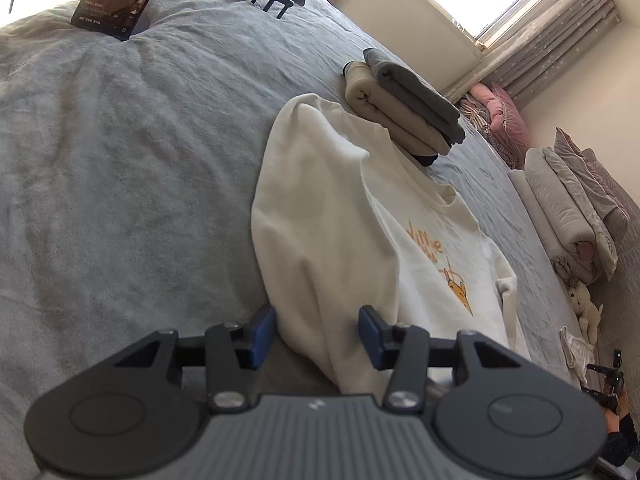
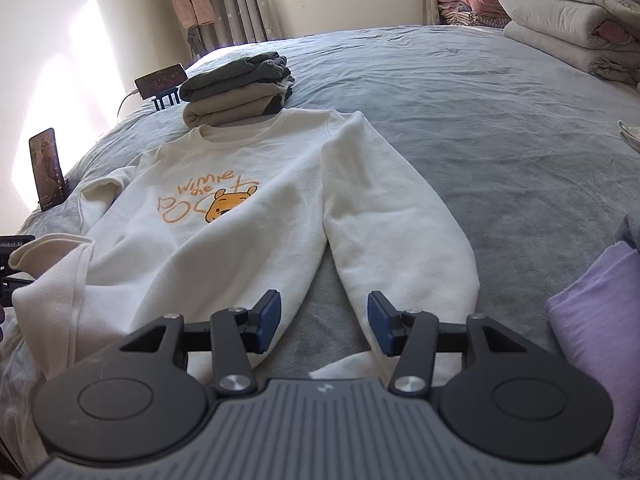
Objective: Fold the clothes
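A cream sweatshirt point(image 2: 240, 216) with an orange bear print lies face up on the grey bed point(image 2: 500, 128), also in the left wrist view point(image 1: 332, 232). My left gripper point(image 1: 316, 334) is open, its blue pads either side of the sweatshirt's left sleeve end, which lies between them. My right gripper point(image 2: 324, 320) is open above the bed, between the sweatshirt's body and its right sleeve point(image 2: 400, 232), holding nothing. In the right wrist view the left sleeve cuff point(image 2: 52, 256) is raised at the far left.
A stack of folded grey and beige clothes point(image 2: 236, 88) sits just beyond the collar, also in the left wrist view point(image 1: 404, 104). Two phones on stands point(image 2: 48, 168) point(image 2: 162, 80) stand at the bed's left. Folded quilts point(image 2: 568, 24) lie far right. A purple garment point(image 2: 600, 320) lies near right.
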Demonstrator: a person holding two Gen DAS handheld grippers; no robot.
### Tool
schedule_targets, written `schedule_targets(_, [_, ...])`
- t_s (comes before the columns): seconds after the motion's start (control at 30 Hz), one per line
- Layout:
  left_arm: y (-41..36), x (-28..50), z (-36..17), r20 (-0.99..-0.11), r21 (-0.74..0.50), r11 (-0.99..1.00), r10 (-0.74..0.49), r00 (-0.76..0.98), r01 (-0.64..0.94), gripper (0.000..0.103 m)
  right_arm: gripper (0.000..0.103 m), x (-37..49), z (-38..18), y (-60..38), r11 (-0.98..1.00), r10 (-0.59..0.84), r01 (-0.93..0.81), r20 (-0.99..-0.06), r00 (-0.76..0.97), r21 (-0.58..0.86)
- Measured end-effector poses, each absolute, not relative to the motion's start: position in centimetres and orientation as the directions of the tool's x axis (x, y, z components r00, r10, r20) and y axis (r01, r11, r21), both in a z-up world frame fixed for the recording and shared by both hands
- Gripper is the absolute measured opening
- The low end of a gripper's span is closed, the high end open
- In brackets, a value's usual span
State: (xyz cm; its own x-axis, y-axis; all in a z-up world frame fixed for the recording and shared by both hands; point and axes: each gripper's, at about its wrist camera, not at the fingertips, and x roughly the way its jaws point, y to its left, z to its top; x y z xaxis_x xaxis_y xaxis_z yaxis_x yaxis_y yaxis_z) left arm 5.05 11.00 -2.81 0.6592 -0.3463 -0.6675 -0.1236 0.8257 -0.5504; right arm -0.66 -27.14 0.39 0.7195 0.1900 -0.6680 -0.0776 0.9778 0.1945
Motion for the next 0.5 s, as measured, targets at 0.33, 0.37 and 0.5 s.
schedule_targets(0.33, [12.1, 3.9, 0.1, -0.647, -0.464, 0.877, -0.244, 0.723, -0.120, 0.007, 0.053, -1.9, 0.0, -26.0, 0.962, 0.265, -0.139, -0.679, 0.684, 0.236])
schedule_targets(0.37, [12.4, 3.8, 0.8, -0.645, -0.431, 0.895, -0.216, 0.732, -0.115, 0.007, 0.053, -1.9, 0.0, -26.2, 0.961, 0.266, -0.136, -0.679, 0.684, 0.240])
schedule_targets(0.5, [13.6, 3.6, 3.0, -0.642, -0.287, 0.951, -0.100, 0.760, -0.117, 0.007, 0.053, -1.9, -0.2, -26.6, 0.959, 0.270, -0.127, -0.678, 0.684, 0.254])
